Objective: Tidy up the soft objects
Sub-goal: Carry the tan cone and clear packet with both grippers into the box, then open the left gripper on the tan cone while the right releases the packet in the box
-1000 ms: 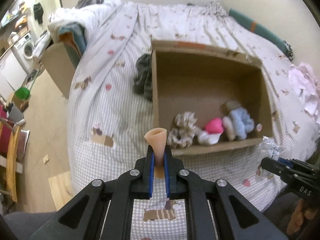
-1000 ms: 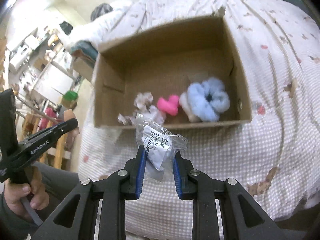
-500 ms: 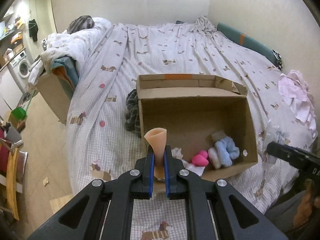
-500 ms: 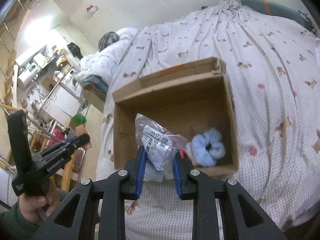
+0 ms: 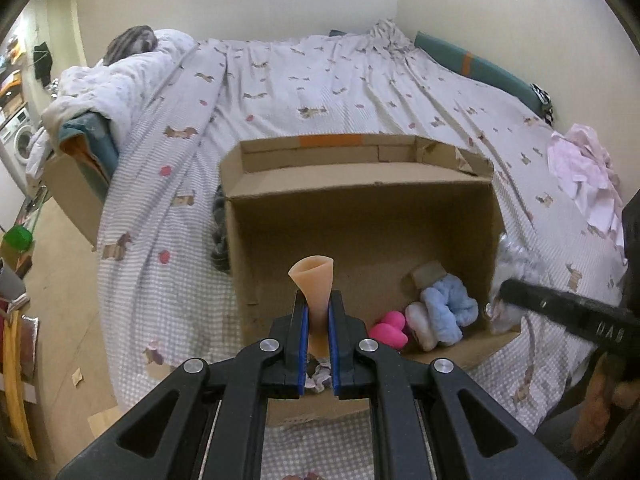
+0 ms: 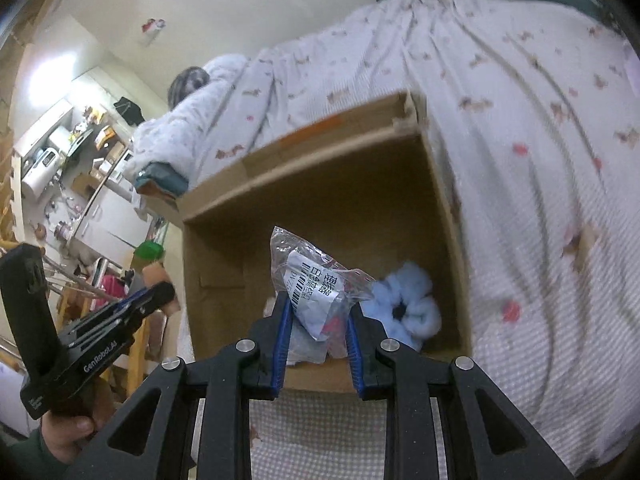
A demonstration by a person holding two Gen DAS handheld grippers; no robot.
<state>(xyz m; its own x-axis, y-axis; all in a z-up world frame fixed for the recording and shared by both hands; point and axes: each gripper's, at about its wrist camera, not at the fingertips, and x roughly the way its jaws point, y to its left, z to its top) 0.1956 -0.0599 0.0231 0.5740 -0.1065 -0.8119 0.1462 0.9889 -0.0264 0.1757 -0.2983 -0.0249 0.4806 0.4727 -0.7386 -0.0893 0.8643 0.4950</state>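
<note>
Left tongs (image 5: pixel 316 330) are pinching a peach funnel-shaped piece (image 5: pixel 313 286), right tongs (image 6: pixel 316 330) gripping a crinkly plastic packet (image 6: pixel 320 286), both hovering at the cardboard box's (image 5: pixel 360 216) near edge; an early release could be dropping either item onto the bed (image 5: pixel 320 84).

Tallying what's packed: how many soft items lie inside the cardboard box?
4 visible: pink heart-shaped sponge, white fluffy scrunchie, light blue fluffy scrunchie, and a patterned one behind the left gripper. More may hide.

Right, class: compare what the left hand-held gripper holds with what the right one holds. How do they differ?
The left hand-held gripper pinches a plain peach, funnel-shaped soft piece; the right hand-held gripper clamps a clear crinkled plastic bag with a printed label. The peach piece is narrow, so the jaws are nearly together; the bag is bulkier and keeps the jaws apart. Both are held above the cardboard box.
</note>
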